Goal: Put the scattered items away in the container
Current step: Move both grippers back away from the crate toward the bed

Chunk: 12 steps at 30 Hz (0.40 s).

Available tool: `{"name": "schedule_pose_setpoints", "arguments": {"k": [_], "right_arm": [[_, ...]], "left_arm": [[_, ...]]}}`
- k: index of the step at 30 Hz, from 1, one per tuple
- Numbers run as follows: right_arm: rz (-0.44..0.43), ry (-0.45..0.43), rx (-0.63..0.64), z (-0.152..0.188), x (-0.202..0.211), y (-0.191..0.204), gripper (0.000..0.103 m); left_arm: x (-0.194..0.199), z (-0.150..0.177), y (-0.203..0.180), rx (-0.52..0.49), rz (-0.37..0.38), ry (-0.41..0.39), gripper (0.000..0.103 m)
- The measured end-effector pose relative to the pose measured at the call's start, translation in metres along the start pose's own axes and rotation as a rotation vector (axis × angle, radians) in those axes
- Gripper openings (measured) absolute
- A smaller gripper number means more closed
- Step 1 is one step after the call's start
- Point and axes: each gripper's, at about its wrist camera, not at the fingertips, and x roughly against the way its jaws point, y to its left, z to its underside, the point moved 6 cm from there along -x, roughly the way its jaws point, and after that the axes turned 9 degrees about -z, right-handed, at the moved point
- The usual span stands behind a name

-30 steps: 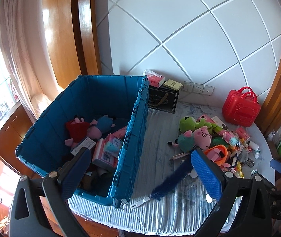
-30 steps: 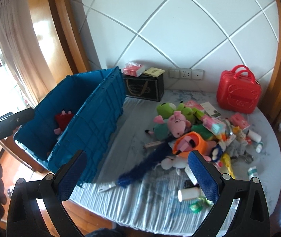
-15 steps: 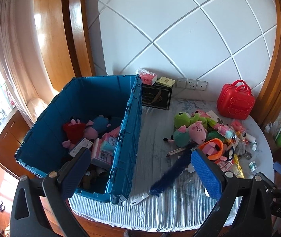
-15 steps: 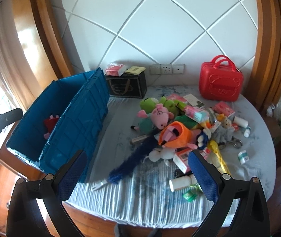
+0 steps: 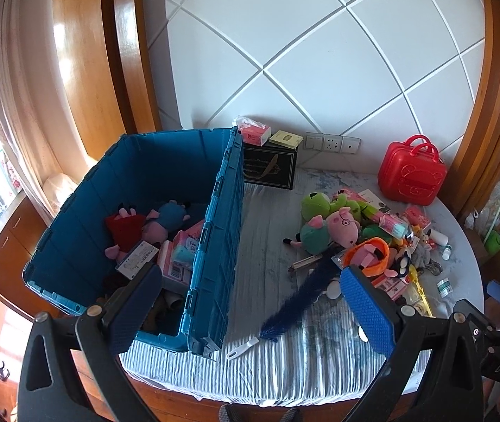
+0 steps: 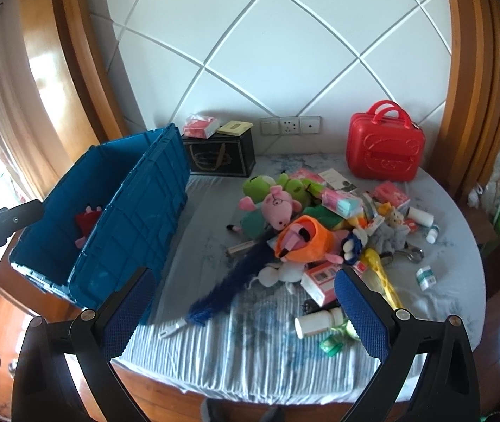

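A big blue crate (image 5: 221,211) (image 6: 137,207) stands on the table's left side, holding plush toys (image 5: 151,225) and pink packs. Right of it lies a heap of scattered items: a pink pig plush (image 5: 341,227) (image 6: 279,205), a green frog plush (image 5: 316,204) (image 6: 260,184), an orange plush (image 6: 306,235), a dark blue feather duster (image 5: 302,295) (image 6: 235,281), a white bottle (image 6: 316,321) and small boxes. My left gripper (image 5: 250,302) hangs open and empty above the crate's near corner. Open too, my right gripper (image 6: 242,302) hovers over the table's front edge, short of the heap.
A red toy suitcase (image 5: 411,172) (image 6: 383,151) stands at the back right by the wall. A black box (image 5: 271,168) (image 6: 220,156) with tissue packs on top sits behind the crate. Striped cloth covers the round table (image 6: 250,351). The other gripper's arm (image 6: 0,225) shows at the left edge.
Both grippers have pulled back and up from the table, so crate and heap look smaller. The right view has swung rightward toward the heap. Nothing on the table has moved.
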Motion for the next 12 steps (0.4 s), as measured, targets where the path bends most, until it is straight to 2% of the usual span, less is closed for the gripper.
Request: {"name": "schedule_pose_setpoints", "arguments": {"k": [5, 12], "right_arm": [[0.004, 0.001, -0.002, 0.0038, 0.0028, -0.0017, 0.103], [0.005, 0.003, -0.005, 0.0078, 0.0054, -0.0043, 0.103]], "left_arm": [[0.0006, 0.0044, -0.0032, 0.002, 0.03, 0.008, 0.103], [0.0065, 0.0056, -0.0028, -0.002, 0.016, -0.027, 0.103]]}}
